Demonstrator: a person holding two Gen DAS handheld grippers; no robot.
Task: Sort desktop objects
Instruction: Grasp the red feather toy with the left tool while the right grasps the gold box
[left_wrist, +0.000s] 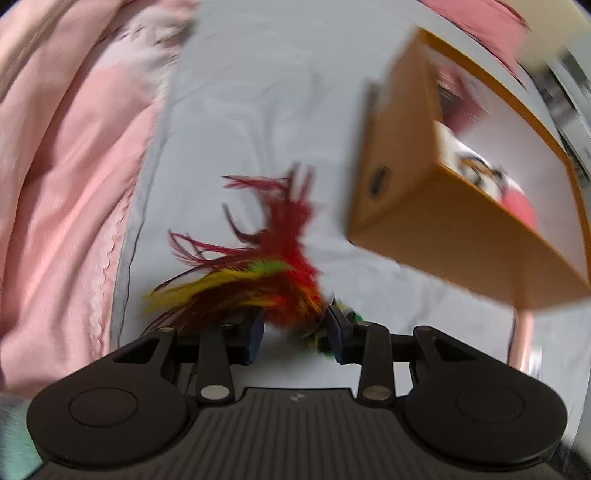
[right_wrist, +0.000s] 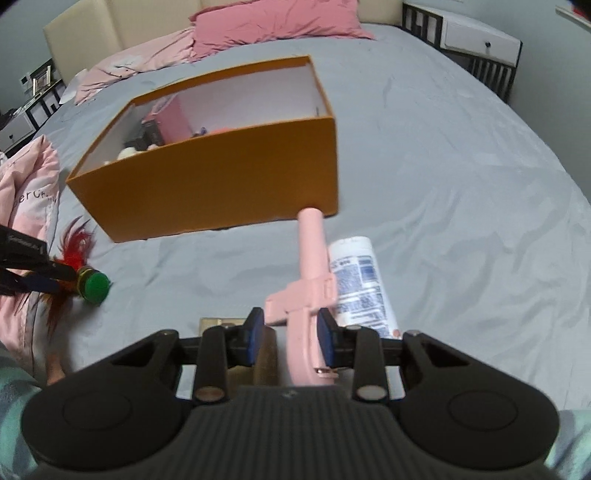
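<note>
My left gripper (left_wrist: 295, 332) is shut on a feather shuttlecock (left_wrist: 273, 280) with red, yellow and green feathers; its green base (right_wrist: 94, 286) shows at the left of the right wrist view, held just above the grey sheet. My right gripper (right_wrist: 291, 339) is shut on a pink toy gun (right_wrist: 308, 280) whose barrel points at the orange box (right_wrist: 221, 184). The open box (left_wrist: 454, 221) holds several items, among them a pink box (right_wrist: 171, 122). A white tube (right_wrist: 360, 284) lies on the bed beside the right gripper.
The grey bed sheet (right_wrist: 443, 166) stretches all round. A pink quilt (left_wrist: 66, 166) lies to the left, a pink pillow (right_wrist: 273, 22) at the headboard. A flat gold card (right_wrist: 218, 325) lies under the right gripper. A white nightstand (right_wrist: 480, 40) stands at the far right.
</note>
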